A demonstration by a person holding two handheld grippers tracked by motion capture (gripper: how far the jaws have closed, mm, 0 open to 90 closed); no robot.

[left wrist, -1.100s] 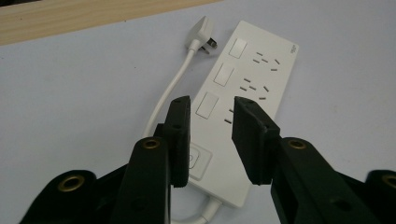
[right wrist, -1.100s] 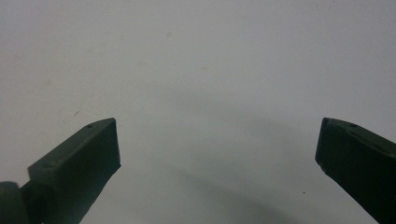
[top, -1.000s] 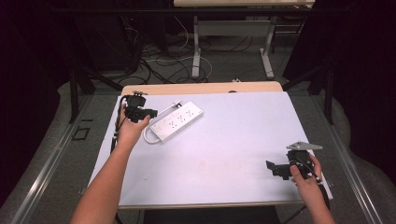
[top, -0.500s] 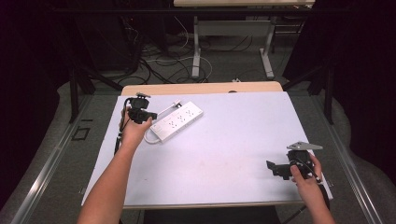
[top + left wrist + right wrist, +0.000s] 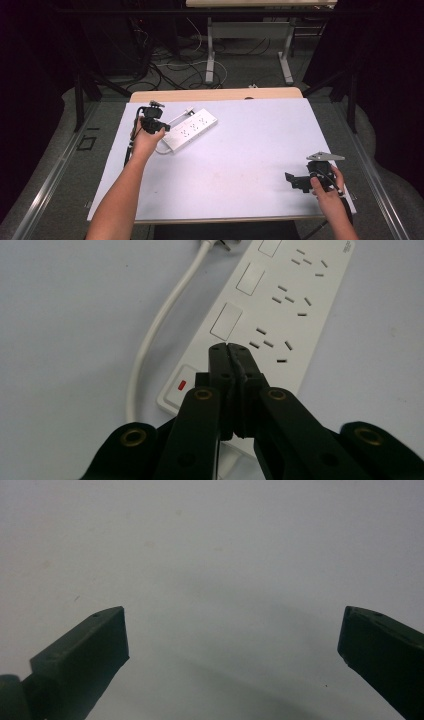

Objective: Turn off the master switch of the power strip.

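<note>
White strip: your power strip (image 5: pixel 189 131) lies flat at the upper left of the high view, set at a slant on the counter (image 5: pixel 240 165), its far end higher in the frame than its near end.
Strip face: in the left gripper view the strip (image 5: pixel 272 310) runs from lower left to upper right, with a row of square switches along one edge and socket slots beside them; a small red light (image 5: pixel 181 385) shows at its near end.
Cord: a white cord (image 5: pixel 160 330) leaves the near end, curves up the left side of that view and ends in a plug at the top edge.
Left gripper: your left gripper (image 5: pixel 152 122) sits at the upper left of the high view, just beside the strip's near end. In its own view the gripper (image 5: pixel 229 349) has its jaws clenched together with nothing between them, tips over the strip near the first switch; you cannot tell whether they touch it.
Right gripper: your right gripper (image 5: pixel 290 178) is at the lower right of the high view, well apart from the strip, held low over bare counter. In its own view the jaws stand wide and released, one at each lower corner, with plain surface between.
</note>
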